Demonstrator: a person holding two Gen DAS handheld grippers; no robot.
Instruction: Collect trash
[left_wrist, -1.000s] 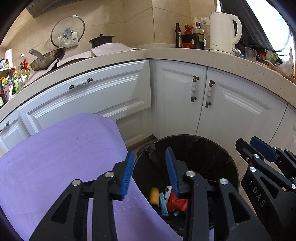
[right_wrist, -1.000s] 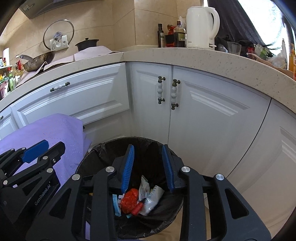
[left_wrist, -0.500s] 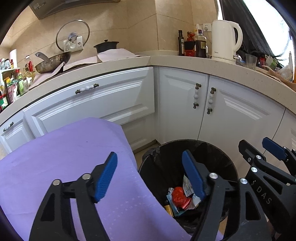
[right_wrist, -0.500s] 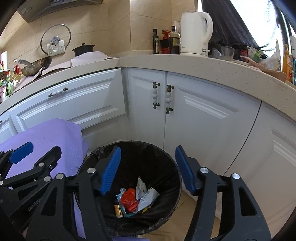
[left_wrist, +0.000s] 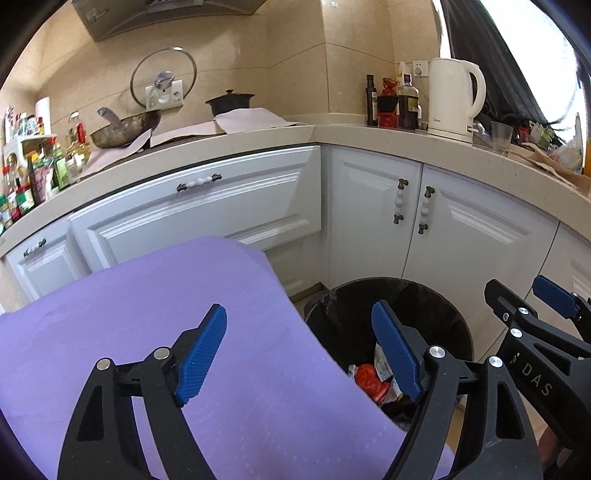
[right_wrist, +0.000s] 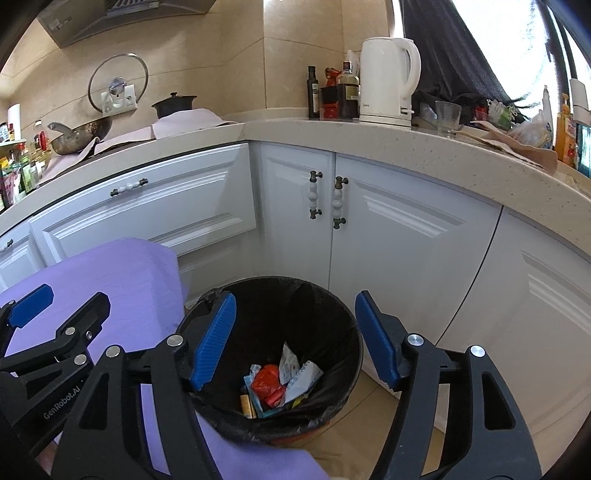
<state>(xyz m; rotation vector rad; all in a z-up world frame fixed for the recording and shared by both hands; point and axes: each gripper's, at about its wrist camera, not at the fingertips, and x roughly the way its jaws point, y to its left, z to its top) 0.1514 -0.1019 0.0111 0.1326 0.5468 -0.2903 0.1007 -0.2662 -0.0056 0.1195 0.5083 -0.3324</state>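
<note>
At the far left of the countertop (right_wrist: 369, 142) stand bottles and jars (left_wrist: 22, 184), then a wok (left_wrist: 123, 129) and a glass pot lid (left_wrist: 164, 83) that hangs on the tiled wall. A purple cloth (left_wrist: 147, 314) covers the surface at the lower left, just beside the bin. The left gripper (left_wrist: 299, 354) hangs over the edge of this cloth; its jaws are opening, and nothing is between its blue pads (left_wrist: 201, 356). In the middle, the black trash bin (right_wrist: 343, 332) stands on the floor in the corner of the white cabinets (right_wrist: 388, 240). The trash (right_wrist: 280, 380) lies at the bottom of the bin: a red wrapper, white packets and a small yellow piece. The right gripper (right_wrist: 295, 341) hangs above the bin; its jaws are also opening and they hold nothing. More to the right, on the countertop, are dark bottles (right_wrist: 328, 96), a white electric kettle (right_wrist: 388, 83) and a drinking glass (right_wrist: 448, 118)
</note>
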